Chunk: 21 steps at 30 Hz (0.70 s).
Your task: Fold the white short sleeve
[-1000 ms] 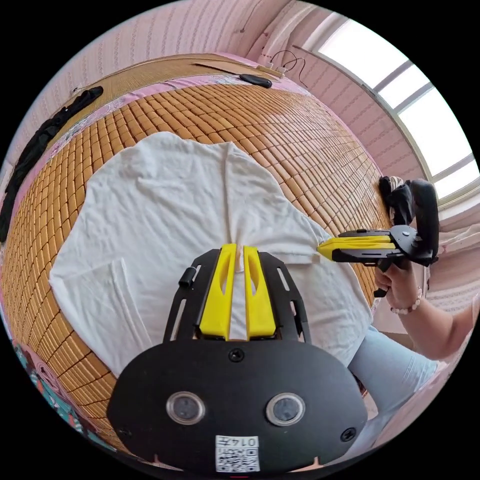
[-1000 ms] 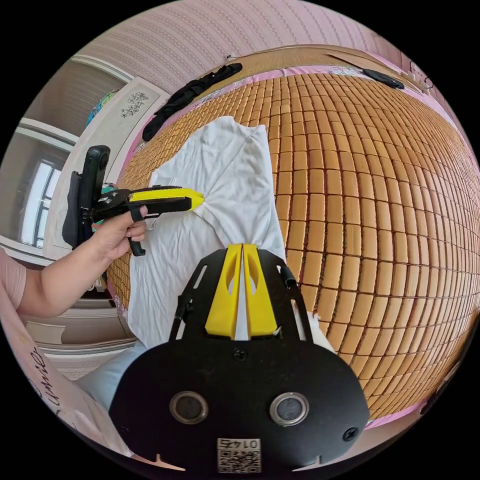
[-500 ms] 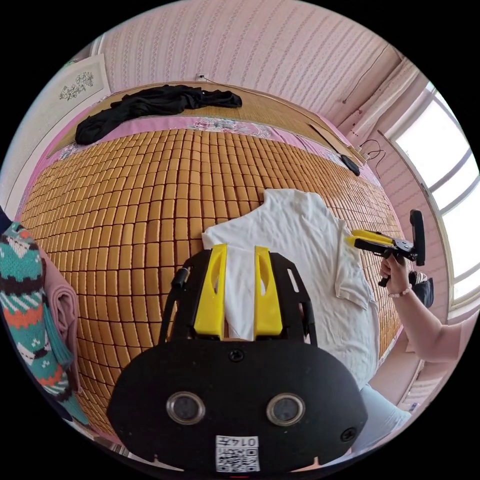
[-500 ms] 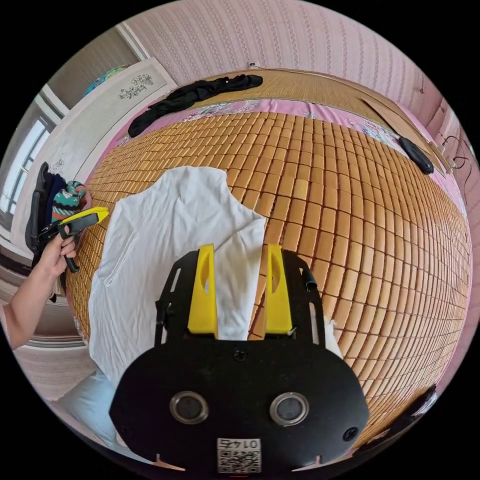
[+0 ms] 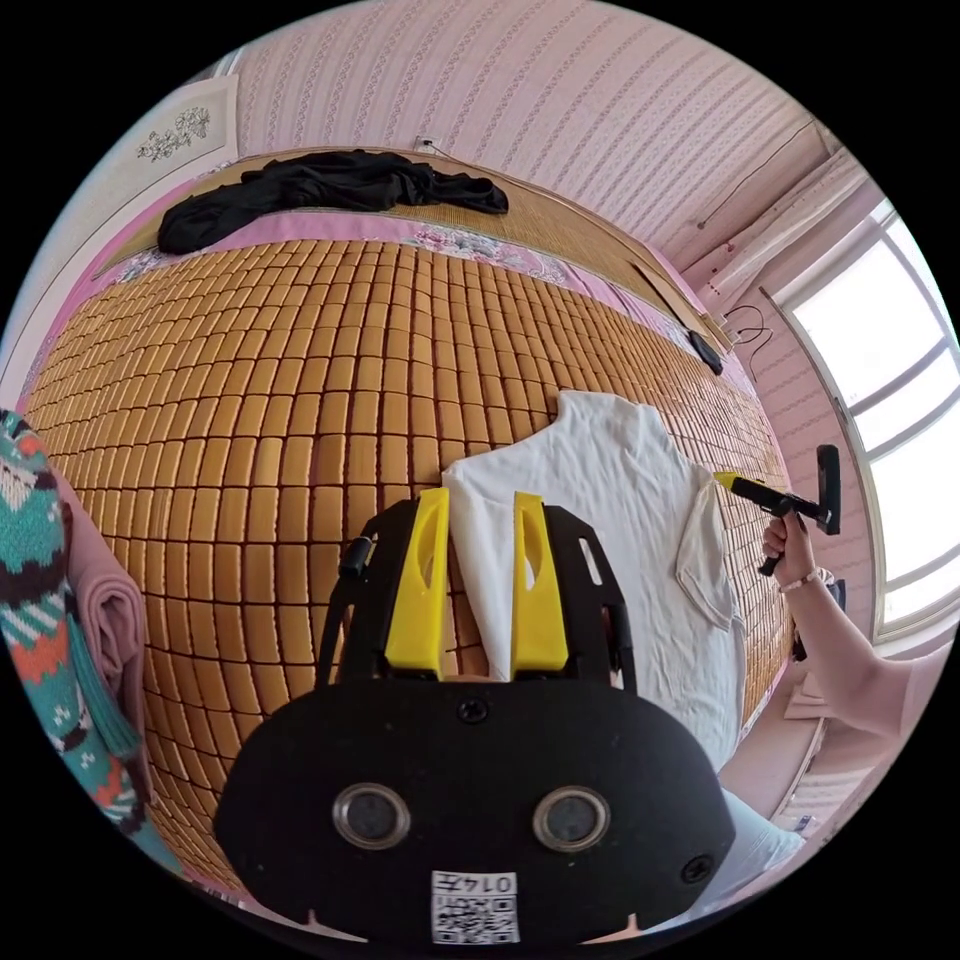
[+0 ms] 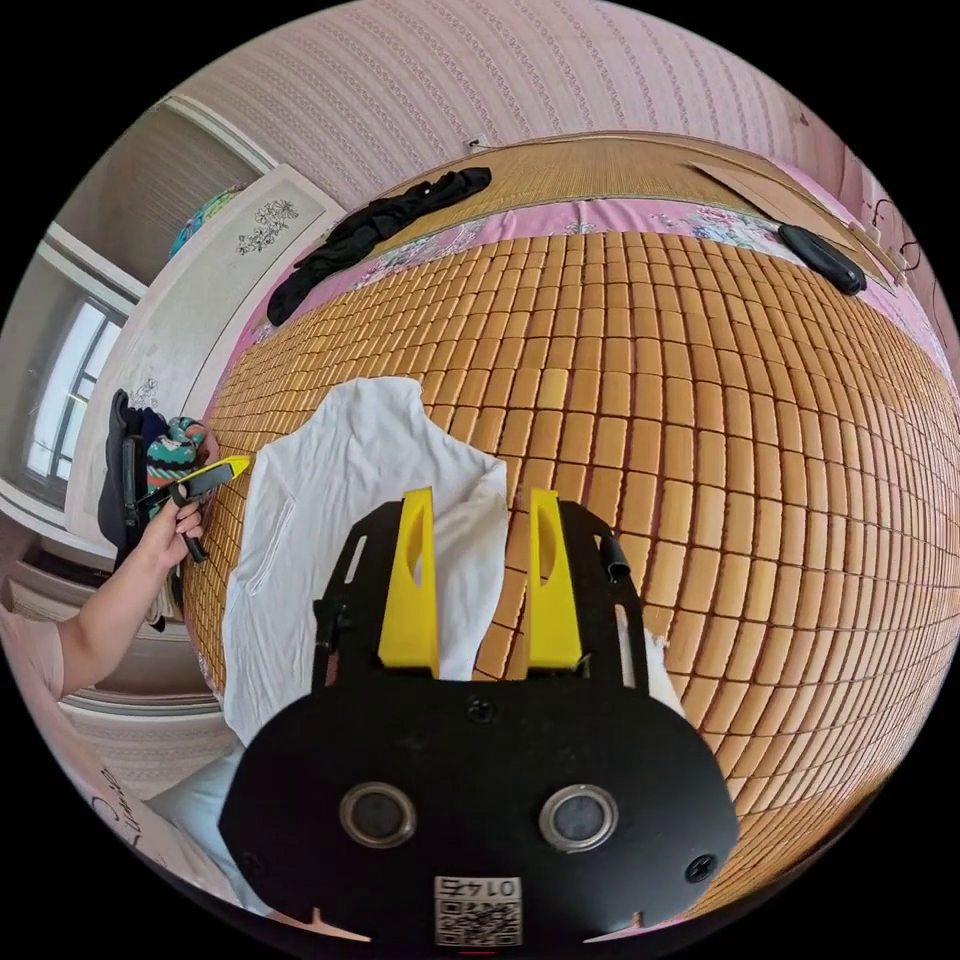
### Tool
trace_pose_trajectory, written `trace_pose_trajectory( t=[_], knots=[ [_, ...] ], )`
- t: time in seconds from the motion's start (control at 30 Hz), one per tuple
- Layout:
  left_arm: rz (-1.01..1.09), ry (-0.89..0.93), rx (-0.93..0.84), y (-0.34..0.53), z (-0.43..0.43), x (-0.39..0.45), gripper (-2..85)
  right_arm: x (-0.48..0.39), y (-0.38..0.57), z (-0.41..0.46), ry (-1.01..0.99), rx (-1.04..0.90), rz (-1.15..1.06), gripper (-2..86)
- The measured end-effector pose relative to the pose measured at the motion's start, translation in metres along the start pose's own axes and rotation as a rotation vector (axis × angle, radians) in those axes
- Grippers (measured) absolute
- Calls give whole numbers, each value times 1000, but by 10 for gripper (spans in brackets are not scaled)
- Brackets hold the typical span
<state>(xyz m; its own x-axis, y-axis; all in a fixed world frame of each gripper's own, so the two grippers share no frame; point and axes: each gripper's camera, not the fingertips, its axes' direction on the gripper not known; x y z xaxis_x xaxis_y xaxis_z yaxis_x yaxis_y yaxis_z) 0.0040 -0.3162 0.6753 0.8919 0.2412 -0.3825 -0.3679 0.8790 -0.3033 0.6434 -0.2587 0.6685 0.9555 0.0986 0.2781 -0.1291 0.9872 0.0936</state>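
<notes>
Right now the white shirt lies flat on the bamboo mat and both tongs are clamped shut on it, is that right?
Not quite. The white shirt does lie on the bamboo mat, but both tongs are open and off it. The left gripper view shows the left tongs spread; the right gripper view shows the right tongs spread.

Soft matt white cloth shirt (image 5: 610, 500) on tiled bamboo mat (image 5: 300, 400).

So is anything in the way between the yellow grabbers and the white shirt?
Nothing visible is. The left gripper and the right gripper both hang open right over the white shirt, which lies on the bamboo mat. The black clothes lie far off at the mat's far end.
</notes>
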Motion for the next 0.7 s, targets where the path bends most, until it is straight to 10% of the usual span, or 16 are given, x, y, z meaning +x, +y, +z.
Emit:
trace_pose_trajectory(
  t=[0.7],
  knots=[
    [74,16,180,-9,-74,33,-10,19,-24,-74,62,111,14,3]
  ],
)
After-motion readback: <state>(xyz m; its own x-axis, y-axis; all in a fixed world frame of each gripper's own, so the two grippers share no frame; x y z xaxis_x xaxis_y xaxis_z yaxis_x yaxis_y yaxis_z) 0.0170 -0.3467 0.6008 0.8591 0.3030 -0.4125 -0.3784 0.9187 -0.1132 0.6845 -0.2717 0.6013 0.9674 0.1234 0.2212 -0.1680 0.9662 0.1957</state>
